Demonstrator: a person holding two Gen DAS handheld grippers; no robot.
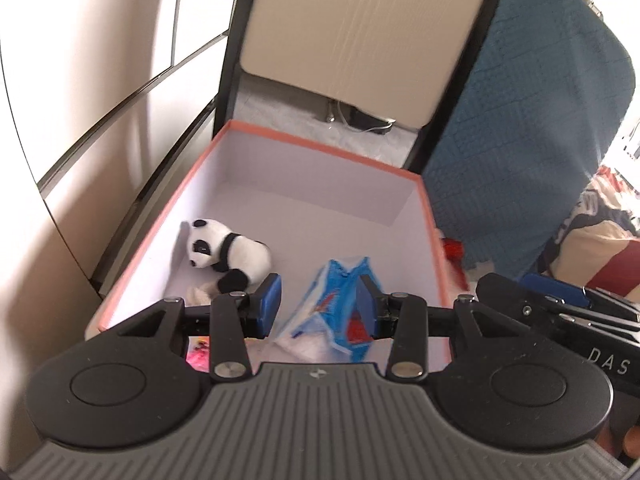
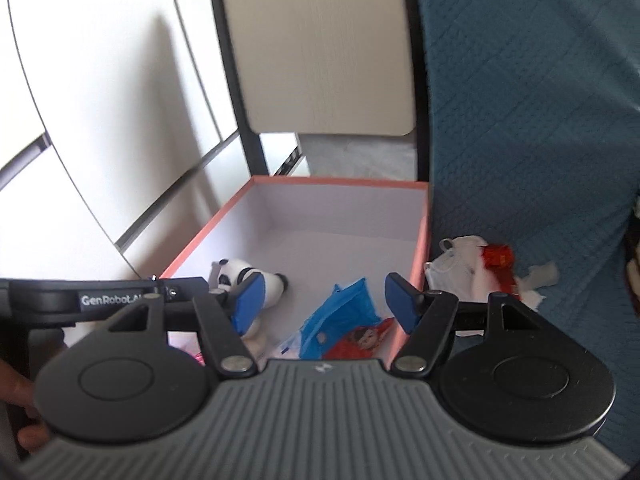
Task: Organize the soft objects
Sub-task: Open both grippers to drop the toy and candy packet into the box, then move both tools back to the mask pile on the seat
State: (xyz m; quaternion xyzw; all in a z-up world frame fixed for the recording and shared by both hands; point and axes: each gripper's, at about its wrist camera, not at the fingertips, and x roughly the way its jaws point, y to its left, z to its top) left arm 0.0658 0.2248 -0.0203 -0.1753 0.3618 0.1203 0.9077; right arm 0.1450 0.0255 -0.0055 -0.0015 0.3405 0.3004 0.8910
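An orange-rimmed box (image 1: pixel 320 146) with a pale inside holds a panda plush (image 1: pixel 226 250) at its left wall and a blue patterned pouch (image 1: pixel 340 304) near the front. Both also show in the right wrist view: the box (image 2: pixel 340 182), the panda (image 2: pixel 240 276) and the pouch (image 2: pixel 344 316), with a red soft item (image 2: pixel 362 340) beside it. My left gripper (image 1: pixel 320 304) is open and empty above the pouch. My right gripper (image 2: pixel 326 300) is open and empty above the box's front.
A heap of white and red soft things (image 2: pixel 484 268) lies on the blue quilted bedcover (image 2: pixel 532 140) right of the box. A beige panel in a black frame (image 1: pixel 360 32) stands behind the box. A white wardrobe (image 1: pixel 100 80) is at the left.
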